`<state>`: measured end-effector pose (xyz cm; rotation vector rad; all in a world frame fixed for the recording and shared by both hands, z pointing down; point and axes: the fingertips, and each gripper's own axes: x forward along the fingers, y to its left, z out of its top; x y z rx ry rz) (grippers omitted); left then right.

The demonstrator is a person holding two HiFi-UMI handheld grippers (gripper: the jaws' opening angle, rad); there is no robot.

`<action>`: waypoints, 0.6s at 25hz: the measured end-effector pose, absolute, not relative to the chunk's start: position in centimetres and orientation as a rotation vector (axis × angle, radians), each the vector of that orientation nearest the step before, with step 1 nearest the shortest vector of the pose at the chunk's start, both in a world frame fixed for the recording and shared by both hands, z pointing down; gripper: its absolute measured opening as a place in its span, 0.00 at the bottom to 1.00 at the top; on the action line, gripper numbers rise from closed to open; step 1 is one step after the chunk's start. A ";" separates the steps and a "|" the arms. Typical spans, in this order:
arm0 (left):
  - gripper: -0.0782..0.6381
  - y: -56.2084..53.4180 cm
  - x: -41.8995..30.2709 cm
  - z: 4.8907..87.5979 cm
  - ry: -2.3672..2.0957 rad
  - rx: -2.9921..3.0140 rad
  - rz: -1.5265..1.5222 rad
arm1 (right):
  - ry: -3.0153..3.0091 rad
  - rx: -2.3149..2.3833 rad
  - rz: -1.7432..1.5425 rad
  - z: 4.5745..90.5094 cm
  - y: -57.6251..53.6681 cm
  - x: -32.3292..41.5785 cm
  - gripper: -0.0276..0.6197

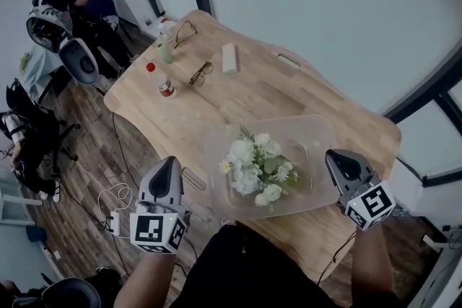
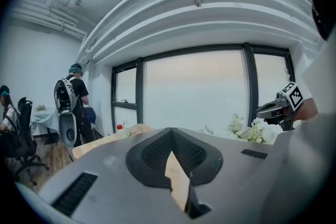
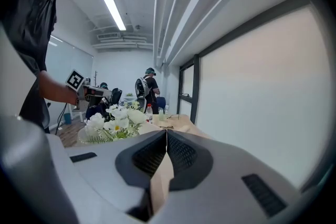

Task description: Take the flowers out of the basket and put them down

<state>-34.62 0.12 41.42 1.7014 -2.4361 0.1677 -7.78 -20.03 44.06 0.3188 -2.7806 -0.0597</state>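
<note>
A bunch of white flowers (image 1: 256, 169) with green leaves lies in a clear plastic basket (image 1: 317, 130) on the near part of a wooden table (image 1: 245, 83). My left gripper (image 1: 167, 161) hovers just left of the basket with its jaws shut and nothing in them. My right gripper (image 1: 333, 155) is at the basket's right rim, also shut and empty. In the left gripper view the shut left gripper (image 2: 169, 129) points past the flowers (image 2: 247, 131) towards the right gripper (image 2: 273, 109). In the right gripper view the flowers (image 3: 113, 123) stand left of the shut right gripper (image 3: 166, 131).
At the table's far end stand a red-capped bottle (image 1: 162, 81), a green bottle (image 1: 164, 50), two pairs of glasses (image 1: 201, 73) and a white box (image 1: 229, 58). People sit and stand at the far left (image 1: 58, 3). White cables (image 1: 108, 195) lie on the floor.
</note>
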 end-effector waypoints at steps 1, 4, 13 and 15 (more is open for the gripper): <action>0.12 -0.2 -34.8 41.5 -2.430 1.715 0.165 | -2.755 0.324 -0.066 44.5 -20.0 -8.0 0.08; 0.12 -0.8 -35.6 42.2 -2.412 1.731 0.153 | -2.691 0.343 -0.094 45.8 -20.0 -8.7 0.08; 0.12 -0.9 -38.3 43.7 -2.367 1.717 0.115 | -2.612 0.162 -0.122 47.9 -18.1 -12.9 0.08; 0.12 -1.0 -39.1 43.5 -2.371 1.715 0.104 | -2.605 0.131 -0.115 48.4 -17.8 -13.7 0.08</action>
